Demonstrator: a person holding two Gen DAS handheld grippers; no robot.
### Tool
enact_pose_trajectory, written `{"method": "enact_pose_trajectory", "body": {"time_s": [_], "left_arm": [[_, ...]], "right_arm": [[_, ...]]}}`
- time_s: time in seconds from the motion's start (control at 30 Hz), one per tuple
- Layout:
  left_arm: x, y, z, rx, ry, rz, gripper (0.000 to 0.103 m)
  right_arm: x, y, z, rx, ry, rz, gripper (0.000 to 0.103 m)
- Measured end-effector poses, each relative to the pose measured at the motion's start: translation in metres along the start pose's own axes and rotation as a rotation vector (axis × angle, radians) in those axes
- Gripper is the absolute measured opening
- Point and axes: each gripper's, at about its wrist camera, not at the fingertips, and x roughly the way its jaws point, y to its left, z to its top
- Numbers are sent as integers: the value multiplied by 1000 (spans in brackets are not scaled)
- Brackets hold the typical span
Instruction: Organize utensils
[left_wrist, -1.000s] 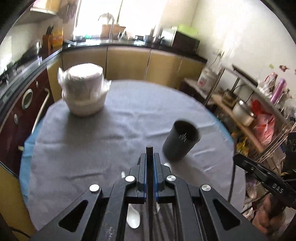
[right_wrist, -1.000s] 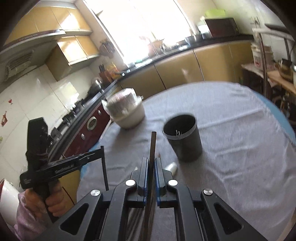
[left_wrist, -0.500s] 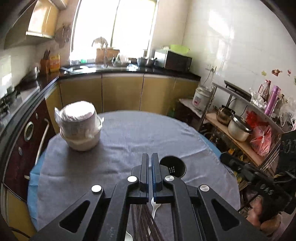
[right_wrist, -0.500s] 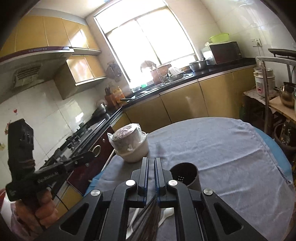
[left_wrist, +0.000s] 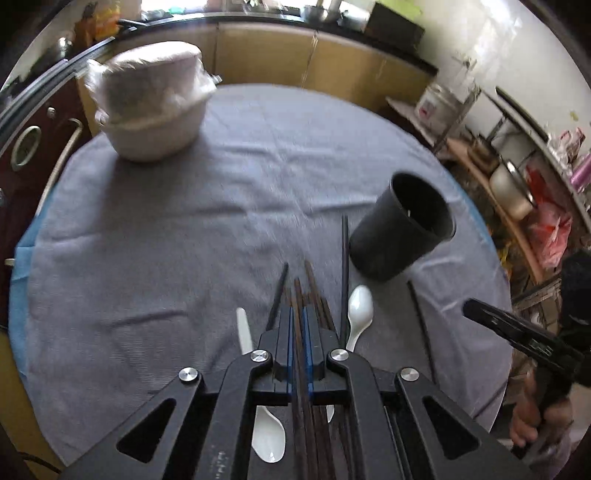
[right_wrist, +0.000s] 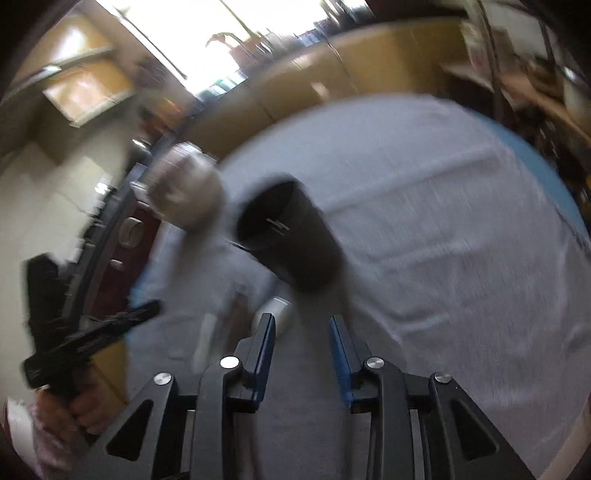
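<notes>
A black utensil cup (left_wrist: 402, 229) stands on the grey tablecloth (left_wrist: 184, 221), right of centre. My left gripper (left_wrist: 300, 314) is shut on a dark brown chopstick (left_wrist: 297, 295), low over a pile of dark chopsticks (left_wrist: 321, 295). White spoons (left_wrist: 358, 308) lie beside the pile, one (left_wrist: 267, 435) under the gripper. A lone black chopstick (left_wrist: 421, 325) lies further right. In the blurred right wrist view my right gripper (right_wrist: 302, 328) is open and empty, just short of the cup (right_wrist: 291, 236).
A white covered pot (left_wrist: 151, 99) sits at the table's far left. Kitchen cabinets (left_wrist: 295, 55) curve behind the table. A rack with pots and bags (left_wrist: 517, 177) stands to the right. My other hand-held gripper (left_wrist: 517, 332) shows at the right edge.
Both grippers have dropped from a raised view back toward the table. My right gripper has opened and no longer holds a chopstick. My left gripper is low over the chopstick pile.
</notes>
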Motion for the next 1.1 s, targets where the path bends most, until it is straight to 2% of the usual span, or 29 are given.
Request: {"method": "enact_pose_trajectory", "body": {"time_s": [0.07,0.13,0.2,0.27,0.3,0.37,0.47,0.6,0.63,0.77,0.87,0.9,0.97,1.1], "left_arm": [[10,-5,2,28,26,-1,14],[21,-13,5,74,43,-4,41],[32,-22,6,126,60,-9,50],[43,-31,9,170,86,-10,50],[48,-35,11,192,101,-19,50],[60,-41,17,232,122,-19,50],[74,-49,29,278,142,-27,50],[90,-56,40,322,170,-38,48],[95,-57,42,333,177,-38,43],[109,-61,42,357,206,-42,34],[110,-66,41,391,183,-30,26],[110,-66,41,395,180,-20,20],[109,-63,41,376,184,-23,10],[100,-55,33,343,172,-24,7]], "right_arm": [[20,-4,4,-11,51,-53,32],[39,-3,6,-29,104,-74,32],[53,0,5,-60,137,-96,32],[73,8,5,-106,185,-160,34],[73,13,5,-137,161,-183,33],[79,20,5,-171,173,-219,31],[81,24,3,-225,165,-288,11],[78,15,1,-213,157,-243,9],[77,14,1,-206,155,-232,9],[71,10,-1,-206,144,-215,9],[72,12,-2,-198,143,-200,8],[72,12,-1,-193,143,-194,8],[73,10,2,-173,140,-169,6],[58,-9,-2,-135,131,-128,6]]}}
